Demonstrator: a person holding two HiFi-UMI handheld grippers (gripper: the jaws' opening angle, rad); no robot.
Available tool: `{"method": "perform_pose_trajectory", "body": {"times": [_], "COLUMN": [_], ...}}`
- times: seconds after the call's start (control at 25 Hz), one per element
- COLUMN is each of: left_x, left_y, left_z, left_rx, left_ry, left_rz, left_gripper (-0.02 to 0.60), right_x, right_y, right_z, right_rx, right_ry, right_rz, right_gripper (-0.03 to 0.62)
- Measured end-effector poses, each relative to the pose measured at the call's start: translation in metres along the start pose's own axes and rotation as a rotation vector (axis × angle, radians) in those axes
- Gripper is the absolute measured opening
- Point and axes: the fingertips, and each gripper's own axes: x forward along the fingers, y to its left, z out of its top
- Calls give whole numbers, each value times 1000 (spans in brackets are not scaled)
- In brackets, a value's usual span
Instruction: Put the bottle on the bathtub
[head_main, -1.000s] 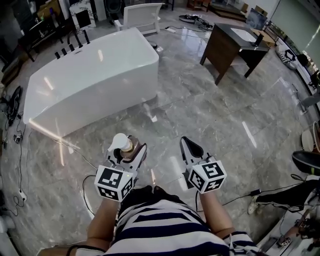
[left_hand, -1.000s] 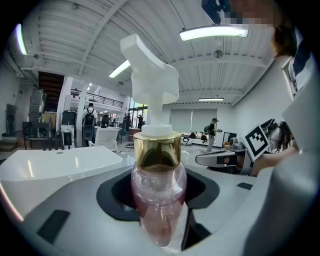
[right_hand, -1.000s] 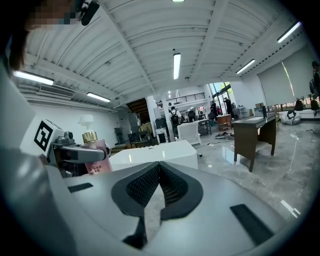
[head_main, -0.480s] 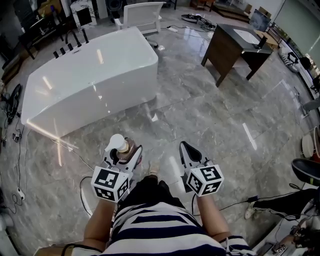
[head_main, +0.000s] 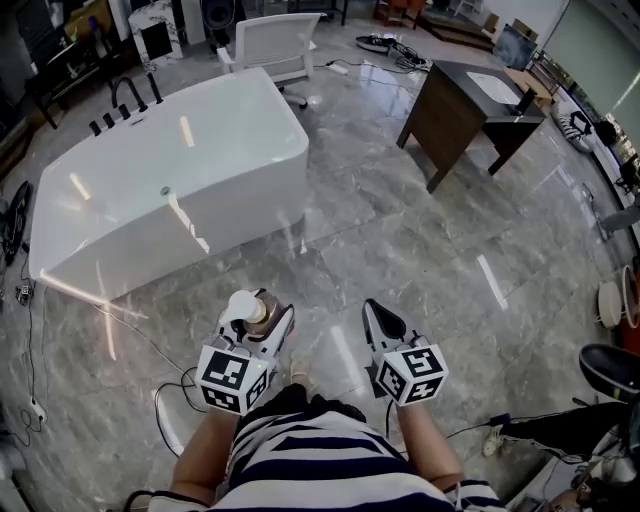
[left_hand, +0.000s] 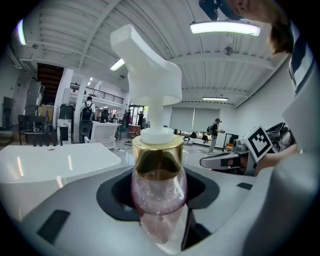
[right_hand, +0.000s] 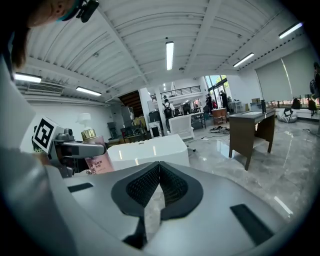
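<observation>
A pink pump bottle (left_hand: 159, 195) with a gold collar and a white pump head stands upright between the jaws of my left gripper (head_main: 262, 322), which is shut on it. In the head view the bottle (head_main: 252, 307) shows at the lower left, and in the right gripper view the bottle (right_hand: 97, 160) shows at the left. My right gripper (head_main: 380, 318) is beside it, shut with nothing in it; its pads meet in the right gripper view. The white bathtub (head_main: 170, 160) lies ahead at the upper left, black taps (head_main: 122, 98) at its far end.
A dark wooden desk (head_main: 470, 100) stands at the upper right and a white chair (head_main: 275, 45) behind the tub. Cables (head_main: 160, 400) trail over the grey marble floor at the left. Shoes and a stool sit at the right edge.
Both grippers have moved forward towards the bathtub with the bottle still held in the left one. The tub and the desk sit lower and closer in the head view.
</observation>
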Motion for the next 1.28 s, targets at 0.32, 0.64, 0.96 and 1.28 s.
{"method": "perform_pose_trajectory", "body": {"times": [0.32, 0.64, 0.96, 1.28], "left_x": [60, 125, 208, 289], "left_y": [33, 59, 81, 82], "left_z": [14, 33, 57, 83], "left_rx": [6, -17, -24, -18], "left_ry": [38, 19, -7, 1], "left_rz": [-46, -22, 52, 122], "left_gripper": [225, 225, 224, 224], "right_x": [70, 117, 177, 226], "right_y": [-37, -84, -151, -209], "right_z": [32, 68, 93, 118], "right_rx": [13, 15, -11, -46], "right_ry": [19, -1, 21, 72], "right_rz": [-8, -32, 22, 134], "right_gripper": [26, 26, 26, 26]}}
